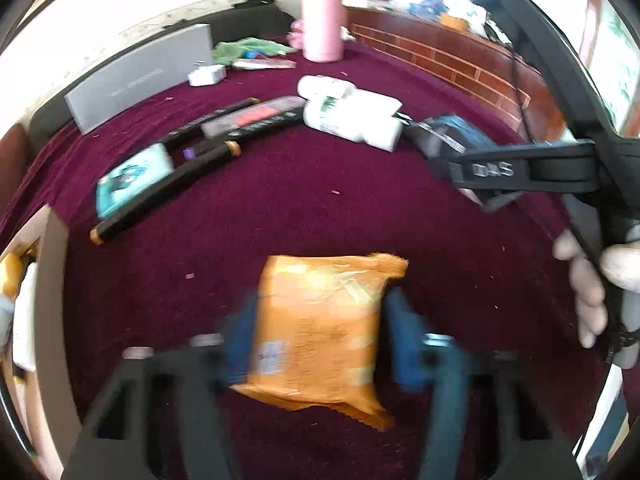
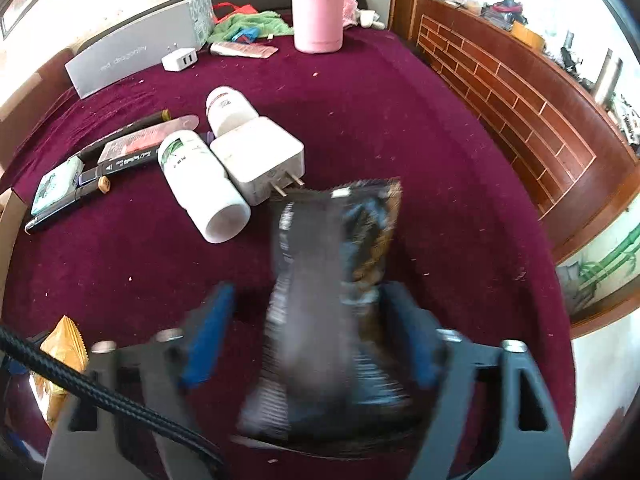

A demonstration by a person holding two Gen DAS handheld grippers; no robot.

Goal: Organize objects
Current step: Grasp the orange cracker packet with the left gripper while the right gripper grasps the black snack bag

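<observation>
- Nearest the left wrist camera, an orange packet (image 1: pixel 320 332) sits between the blue-padded fingers (image 1: pixel 404 344) of the left gripper (image 1: pixel 316 344), which are clenched on its sides above the maroon surface (image 1: pixel 320 208).
- Farther back lie black markers (image 1: pixel 168 192), a teal pack (image 1: pixel 134 178), two white bottles (image 1: pixel 332 100) and a white charger (image 1: pixel 376 120) in a loose row.
- At the right of that view, the right gripper (image 1: pixel 440 140) carries a dark packet, and a hand (image 1: pixel 588 280) grips its handle.
- A pink flask (image 1: pixel 322 24) and a grey box (image 1: pixel 140 80) stand at the far edge.
- Nearest the right wrist camera, a dark packet (image 2: pixel 332 300) is blurred between the right gripper's fingers (image 2: pixel 212 328), grasped and standing up.
- Just behind it, the charger's prongs (image 2: pixel 288 184) point toward the packet; a bottle (image 2: pixel 200 188) lies beside it.
</observation>
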